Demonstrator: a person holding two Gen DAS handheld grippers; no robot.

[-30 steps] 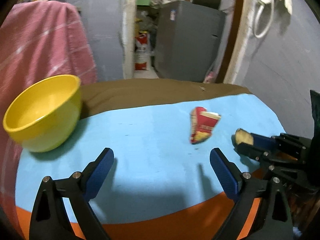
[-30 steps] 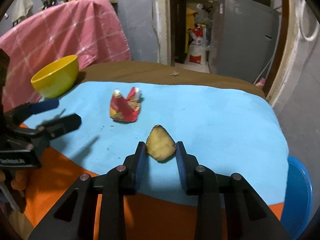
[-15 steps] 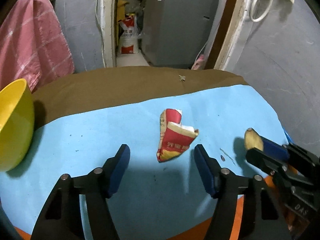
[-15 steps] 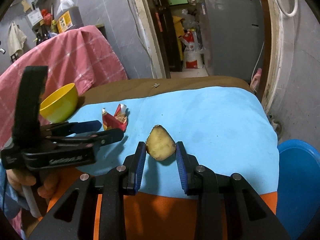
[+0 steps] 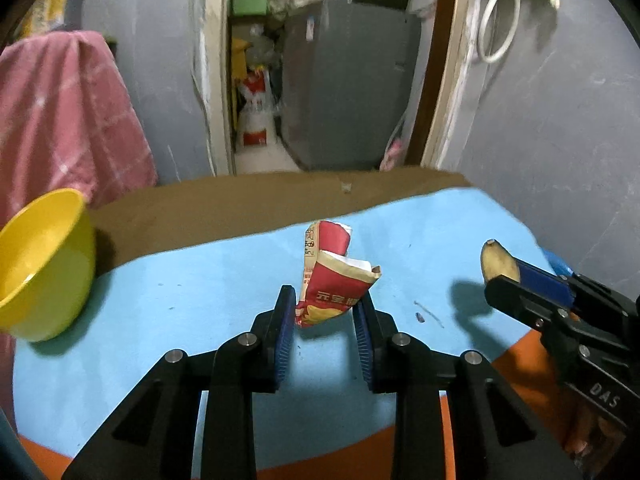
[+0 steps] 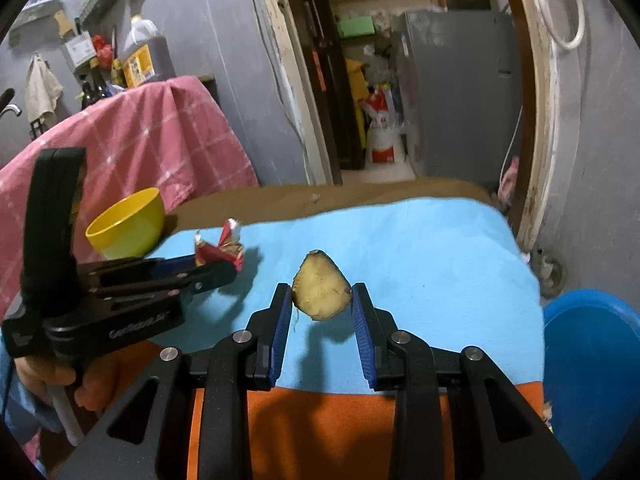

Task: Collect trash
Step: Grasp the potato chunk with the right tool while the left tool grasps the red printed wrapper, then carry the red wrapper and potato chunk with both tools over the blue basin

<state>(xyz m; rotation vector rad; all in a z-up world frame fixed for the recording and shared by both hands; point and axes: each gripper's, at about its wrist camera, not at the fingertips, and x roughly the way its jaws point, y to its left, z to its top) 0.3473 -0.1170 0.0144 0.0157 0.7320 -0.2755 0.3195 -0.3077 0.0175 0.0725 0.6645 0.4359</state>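
A crumpled red snack wrapper stands on the light-blue cloth, between the blue pads of my left gripper. Its jaws are closing, and both pads touch the wrapper's lower sides. In the right wrist view the wrapper pokes up at the left gripper's tips. My right gripper is shut on a brownish potato piece, held a little above the cloth, its shadow underneath. From the left wrist view the right gripper comes in from the right with the potato piece at its tip.
A yellow bowl sits at the cloth's left edge, in front of a pink checked cloth. A blue bin stands below the table's right side. A person's hand holds the left gripper. Brown cloth covers the far table edge.
My left gripper moved from near the bowl to the wrapper, and its wide jaws closed in around it. The right gripper lifted the potato piece slightly and rolled.
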